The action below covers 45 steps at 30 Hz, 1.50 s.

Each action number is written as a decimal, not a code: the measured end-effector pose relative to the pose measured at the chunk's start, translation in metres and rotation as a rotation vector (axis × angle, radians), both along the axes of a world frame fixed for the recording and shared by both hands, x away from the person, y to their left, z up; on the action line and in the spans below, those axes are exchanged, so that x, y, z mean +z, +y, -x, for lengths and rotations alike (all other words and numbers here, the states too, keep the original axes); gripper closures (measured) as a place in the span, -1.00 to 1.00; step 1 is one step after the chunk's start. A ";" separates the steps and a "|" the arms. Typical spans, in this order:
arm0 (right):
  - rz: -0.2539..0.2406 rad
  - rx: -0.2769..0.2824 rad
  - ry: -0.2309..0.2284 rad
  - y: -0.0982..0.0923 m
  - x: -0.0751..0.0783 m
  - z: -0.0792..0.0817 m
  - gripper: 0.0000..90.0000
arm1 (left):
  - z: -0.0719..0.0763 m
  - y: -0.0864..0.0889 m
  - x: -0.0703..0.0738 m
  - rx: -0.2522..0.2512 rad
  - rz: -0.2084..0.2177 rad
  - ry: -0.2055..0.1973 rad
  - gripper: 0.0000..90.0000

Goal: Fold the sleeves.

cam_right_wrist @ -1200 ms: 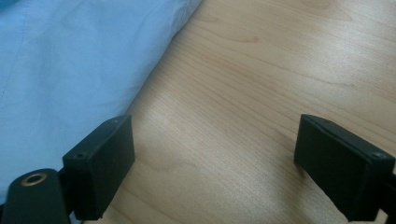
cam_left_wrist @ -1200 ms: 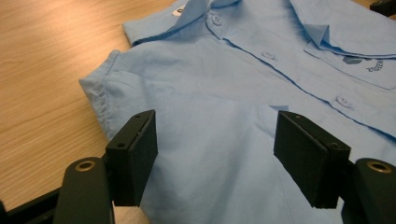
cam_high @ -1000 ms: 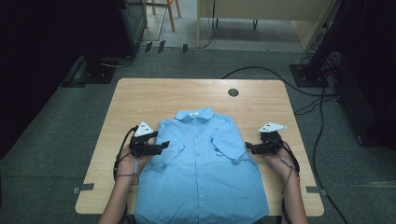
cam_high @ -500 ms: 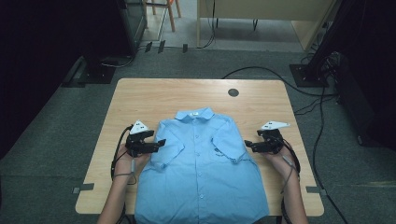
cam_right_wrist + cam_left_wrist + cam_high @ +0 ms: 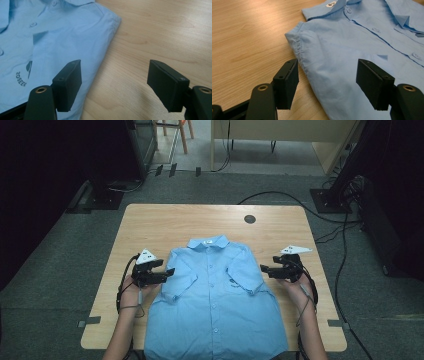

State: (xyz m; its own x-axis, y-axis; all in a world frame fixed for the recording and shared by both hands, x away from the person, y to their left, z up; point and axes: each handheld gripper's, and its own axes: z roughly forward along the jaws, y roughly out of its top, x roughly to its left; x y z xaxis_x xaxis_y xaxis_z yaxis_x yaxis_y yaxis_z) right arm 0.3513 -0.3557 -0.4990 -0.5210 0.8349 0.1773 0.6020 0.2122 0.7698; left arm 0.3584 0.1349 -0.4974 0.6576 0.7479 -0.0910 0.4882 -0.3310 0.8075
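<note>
A light blue short-sleeved shirt point(image 5: 215, 300) lies buttoned and face up on the wooden table point(image 5: 200, 222), collar point(image 5: 207, 242) toward the far side. My left gripper point(image 5: 170, 274) is open at the shirt's left sleeve. In the left gripper view the sleeve point(image 5: 332, 57) lies between its spread jaws point(image 5: 328, 75), untouched, and the jaws have just been closing a little. My right gripper point(image 5: 264, 270) is open at the right sleeve. One of its jaws hangs over the shirt's edge point(image 5: 75, 37) and the other over bare wood point(image 5: 115, 72); these jaws narrowed within the last second.
A black round grommet point(image 5: 250, 219) sits in the table's far side. Black cables point(image 5: 345, 255) trail over the grey floor to the right. Dark equipment point(image 5: 380, 220) stands right of the table, and furniture legs point(image 5: 180, 135) stand beyond it.
Both hands stay beside the sleeves. The left gripper has edged slightly left, away from the shirt's middle. The shirt has not moved.
</note>
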 end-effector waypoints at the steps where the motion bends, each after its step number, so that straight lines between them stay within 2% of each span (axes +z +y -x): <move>1: 0.000 0.003 0.000 0.002 0.000 -0.001 -0.48 | -0.001 0.001 0.000 0.000 -0.002 -0.005 -0.23; 2: 0.000 0.003 0.000 0.002 0.000 -0.001 -0.48 | -0.001 0.001 0.000 0.000 -0.002 -0.005 -0.25; 4: 0.041 0.015 -0.002 0.006 0.000 -0.001 -0.49 | -0.001 0.000 -0.001 -0.001 -0.007 0.000 -0.25; 10: 0.051 0.021 -0.022 0.013 0.003 -0.001 -0.43 | -0.002 -0.001 -0.001 -0.008 -0.021 -0.003 -0.25; 11: 0.051 0.016 -0.024 0.013 0.003 -0.001 -0.33 | -0.003 -0.001 0.000 -0.008 -0.021 -0.003 -0.25; 15: 0.044 0.016 -0.022 0.015 0.004 -0.002 -0.30 | -0.004 -0.002 0.001 -0.007 -0.029 -0.003 -0.25; 16: 0.062 0.020 -0.027 0.019 0.005 -0.004 -0.30 | -0.004 -0.002 0.001 -0.007 -0.029 -0.003 -0.25; 19: 0.076 0.028 -0.028 0.023 0.005 -0.006 -0.31 | -0.005 -0.004 0.002 -0.012 -0.033 -0.002 -0.25; 22: 0.072 0.036 -0.037 0.027 0.004 -0.009 -0.31 | -0.006 -0.006 0.002 -0.019 -0.038 -0.004 -0.25; 25: 0.068 0.037 -0.038 0.029 0.003 -0.010 -0.17 | -0.008 -0.007 0.001 -0.019 -0.035 0.000 -0.25; 26: 0.068 0.037 -0.042 0.030 0.003 -0.010 -0.12 | -0.010 -0.007 -0.001 -0.010 -0.017 0.004 -0.23; 27: 0.068 0.037 -0.042 0.030 0.003 -0.010 -0.12 | -0.010 -0.007 -0.001 -0.010 -0.017 0.004 -0.15; 28: 0.064 0.028 -0.042 0.033 0.003 -0.012 -0.12 | -0.010 -0.007 -0.001 -0.010 -0.017 0.004 -0.15; 29: 0.064 0.028 -0.042 0.033 0.003 -0.012 -0.02 | -0.011 -0.007 -0.001 -0.005 -0.008 0.007 -0.15; 33: 0.066 0.010 -0.055 0.039 0.005 -0.017 0.00 | -0.015 -0.007 -0.003 0.005 0.005 0.018 -0.15; 34: 0.066 0.010 -0.055 0.039 0.005 -0.017 0.02 | -0.019 -0.009 -0.002 0.011 -0.014 0.010 -0.15; 39: 0.065 0.015 -0.031 0.043 0.002 -0.025 0.02 | -0.021 -0.010 0.001 0.011 -0.016 0.003 -0.15; 45: 0.063 0.008 -0.035 0.045 -0.002 -0.030 -0.05 | -0.028 -0.017 0.004 0.005 -0.042 -0.001 -0.17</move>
